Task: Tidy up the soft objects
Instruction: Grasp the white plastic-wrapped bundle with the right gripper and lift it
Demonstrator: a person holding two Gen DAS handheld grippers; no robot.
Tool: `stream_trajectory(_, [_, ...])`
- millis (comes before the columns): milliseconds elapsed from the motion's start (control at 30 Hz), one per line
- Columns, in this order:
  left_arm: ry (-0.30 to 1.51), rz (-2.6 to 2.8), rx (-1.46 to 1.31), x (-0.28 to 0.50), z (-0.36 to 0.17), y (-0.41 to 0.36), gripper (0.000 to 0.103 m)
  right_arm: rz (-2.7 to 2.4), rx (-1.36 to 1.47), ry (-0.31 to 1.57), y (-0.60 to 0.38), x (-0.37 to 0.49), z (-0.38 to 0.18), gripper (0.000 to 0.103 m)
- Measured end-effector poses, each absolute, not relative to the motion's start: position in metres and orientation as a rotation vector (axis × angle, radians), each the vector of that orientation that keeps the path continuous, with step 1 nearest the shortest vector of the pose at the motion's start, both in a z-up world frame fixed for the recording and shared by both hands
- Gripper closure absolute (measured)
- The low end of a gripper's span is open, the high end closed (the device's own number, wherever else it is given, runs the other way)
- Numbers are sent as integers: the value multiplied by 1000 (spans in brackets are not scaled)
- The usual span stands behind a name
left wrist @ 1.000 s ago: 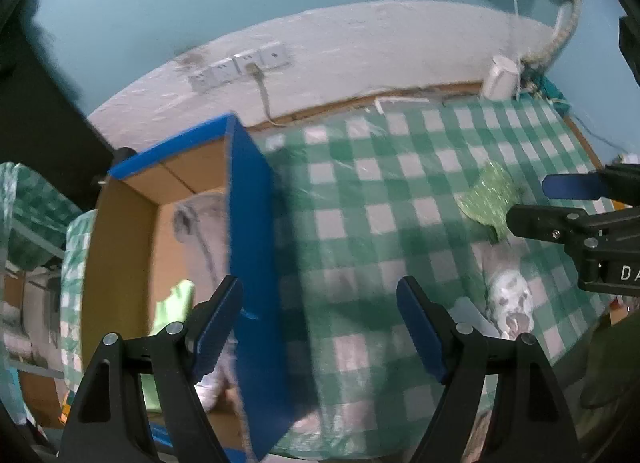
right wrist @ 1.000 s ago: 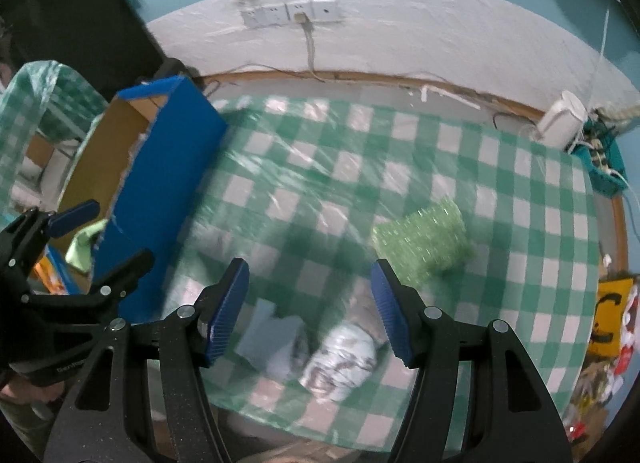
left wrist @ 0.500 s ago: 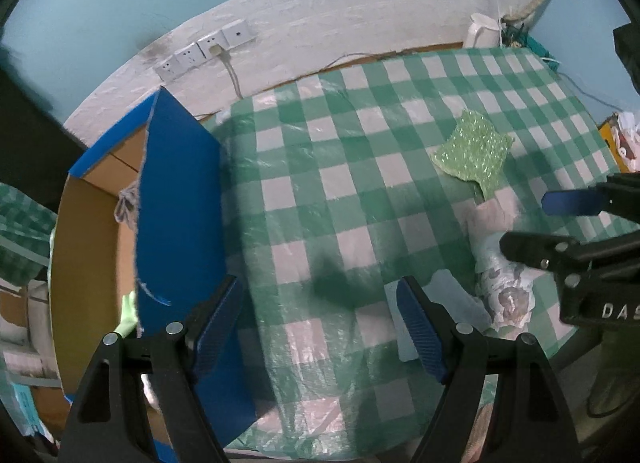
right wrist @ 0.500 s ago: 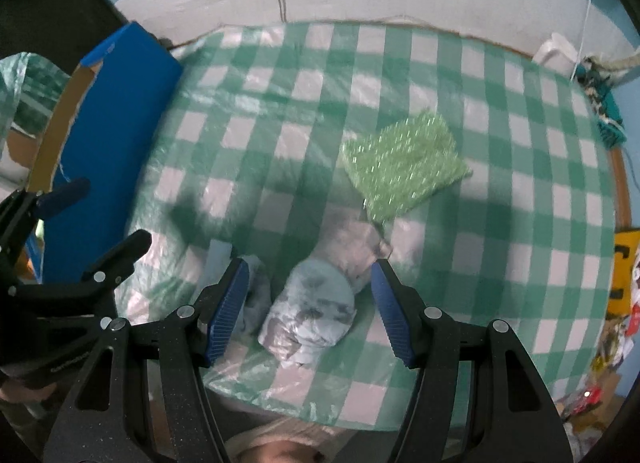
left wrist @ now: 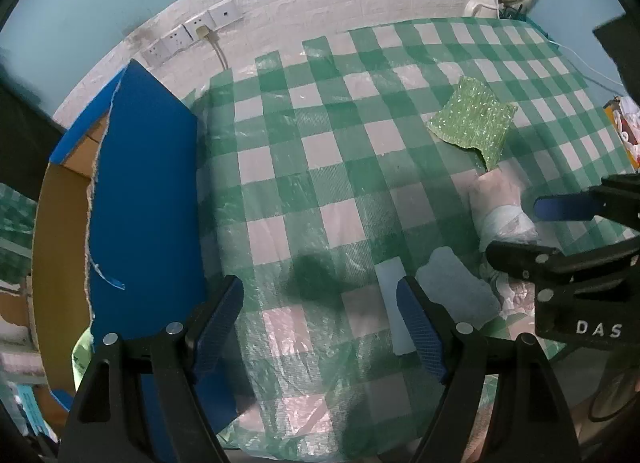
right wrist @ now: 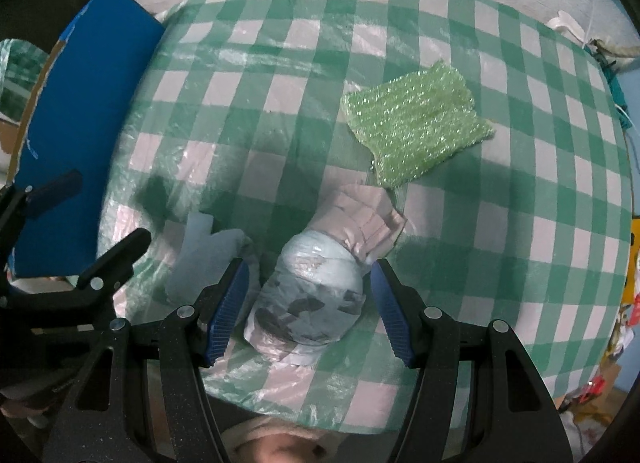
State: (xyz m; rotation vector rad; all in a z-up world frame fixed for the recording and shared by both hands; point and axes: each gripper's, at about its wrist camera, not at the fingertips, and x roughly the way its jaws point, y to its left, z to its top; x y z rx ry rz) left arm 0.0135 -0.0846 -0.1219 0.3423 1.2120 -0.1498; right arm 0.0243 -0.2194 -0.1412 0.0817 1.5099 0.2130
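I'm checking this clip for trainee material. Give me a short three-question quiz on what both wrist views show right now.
1. True or false: the right gripper is already clamped on the plastic-wrapped bundle.
2. Which lies farthest from the blue cardboard box? A) pale blue cloth B) green bubble wrap C) wrapped bundle
3. Fill in: the left gripper hangs open over the bare ____ tablecloth.

Key: 1 false, its pads flank the bundle without pressing; 2 B; 3 green-and-white checked.
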Motion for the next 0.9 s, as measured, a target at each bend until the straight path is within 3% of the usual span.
stream_trajectory(300, [1237, -158, 324, 16, -129, -86, 23, 188, -34, 1579, -217, 23, -167, 40])
stream_trajectory(433, [1238, -180, 318, 14, -129, -90, 21, 187, -29, 1566, -221, 27, -169, 40])
stream_trajectory(500, [1237, -206, 313, 13, -127, -93, 16, 197, -18, 1568, -223, 30, -170, 40])
stream_trajectory(800, [1233, -250, 312, 9, -125, -100, 16, 253, -6, 1530, -223, 39, -172, 40])
stream_trajectory(900, [1240, -248, 310, 10, -127, -99, 16, 259, -31, 1529, -218, 37, -179, 49])
